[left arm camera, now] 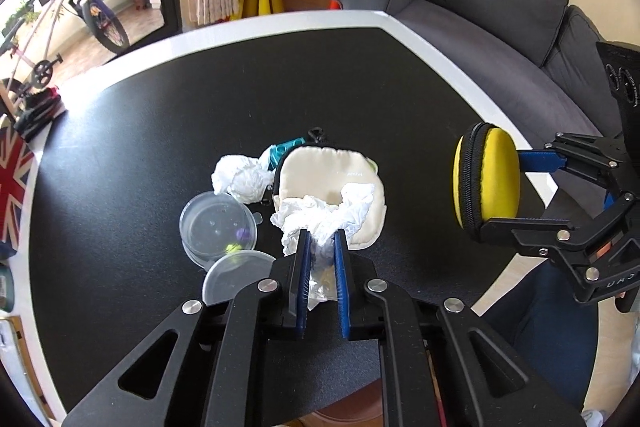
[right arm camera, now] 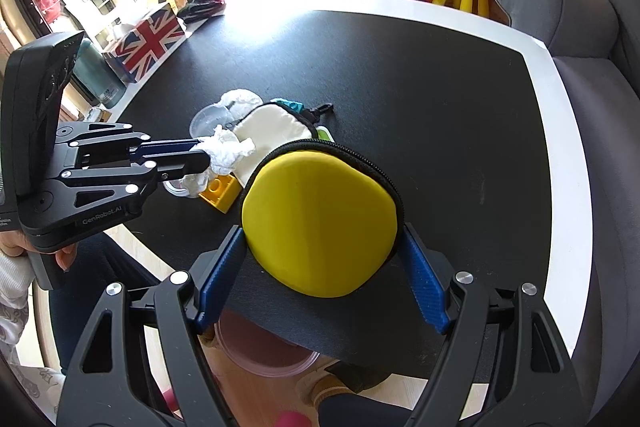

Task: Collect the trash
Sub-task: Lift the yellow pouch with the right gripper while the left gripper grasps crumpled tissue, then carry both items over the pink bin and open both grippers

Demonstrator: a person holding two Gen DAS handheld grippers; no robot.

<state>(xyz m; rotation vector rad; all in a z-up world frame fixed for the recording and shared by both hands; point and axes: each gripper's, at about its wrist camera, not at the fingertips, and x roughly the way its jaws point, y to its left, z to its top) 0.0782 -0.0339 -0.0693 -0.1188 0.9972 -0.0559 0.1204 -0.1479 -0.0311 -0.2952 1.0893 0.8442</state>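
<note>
My left gripper [left arm camera: 320,237] is shut on a crumpled white tissue [left arm camera: 320,215] and holds it just above a cream pouch [left arm camera: 332,179] on the black table; it also shows in the right wrist view [right arm camera: 202,155] with the tissue [right arm camera: 228,151]. A second crumpled tissue [left arm camera: 240,179] lies left of the pouch. My right gripper [right arm camera: 320,251] is shut on a round yellow zip case [right arm camera: 320,219], held above the table's near right edge; the case shows in the left wrist view [left arm camera: 486,183].
A clear plastic cup [left arm camera: 218,223] and its lid [left arm camera: 232,275] lie left of the pouch. A yellow toy brick [right arm camera: 220,193] and a teal item [left arm camera: 286,149] lie near it. A grey sofa [left arm camera: 500,7] stands beyond the table. A pink-rimmed container [right arm camera: 264,355] sits below the table edge.
</note>
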